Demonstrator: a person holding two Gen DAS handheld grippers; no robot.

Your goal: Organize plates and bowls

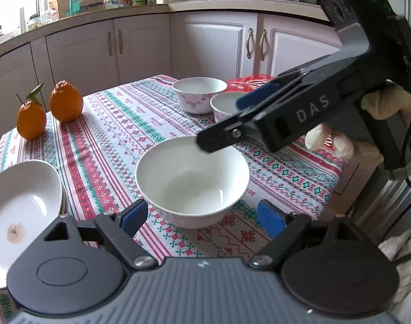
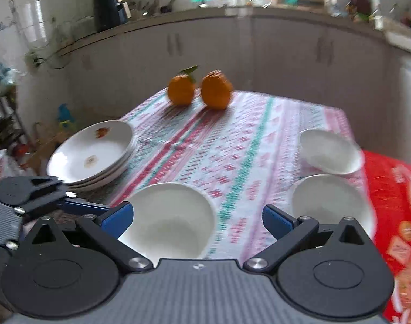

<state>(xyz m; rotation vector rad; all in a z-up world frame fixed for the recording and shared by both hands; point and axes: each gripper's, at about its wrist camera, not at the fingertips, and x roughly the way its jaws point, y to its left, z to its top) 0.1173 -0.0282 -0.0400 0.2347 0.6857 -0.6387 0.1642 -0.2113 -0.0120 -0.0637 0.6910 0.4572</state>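
Note:
A plain white bowl [image 1: 192, 181] stands on the patterned tablecloth [image 1: 111, 124] just ahead of my left gripper [image 1: 202, 218]. That gripper is open, and its blue pads flank the bowl's near side without pressing it. My right gripper [image 1: 221, 122] reaches in from the right, open, with its lower finger over the bowl's far rim. In the right wrist view the same bowl [image 2: 170, 218] lies low between the wide-open right gripper [image 2: 198, 220], close to the left pad. Two more bowls [image 1: 200, 91] [image 1: 227, 105] stand at the far right. A stack of plates [image 1: 19, 210] sits at the left edge.
Two oranges [image 1: 66, 101] [image 1: 31, 120] stand at the table's far left corner. A red packet [image 2: 394, 189] lies beside the two far bowls [image 2: 329, 205] [image 2: 329, 151]. The plate stack [image 2: 94, 154] overhangs the table edge. Kitchen cabinets [image 1: 140, 51] run behind the table.

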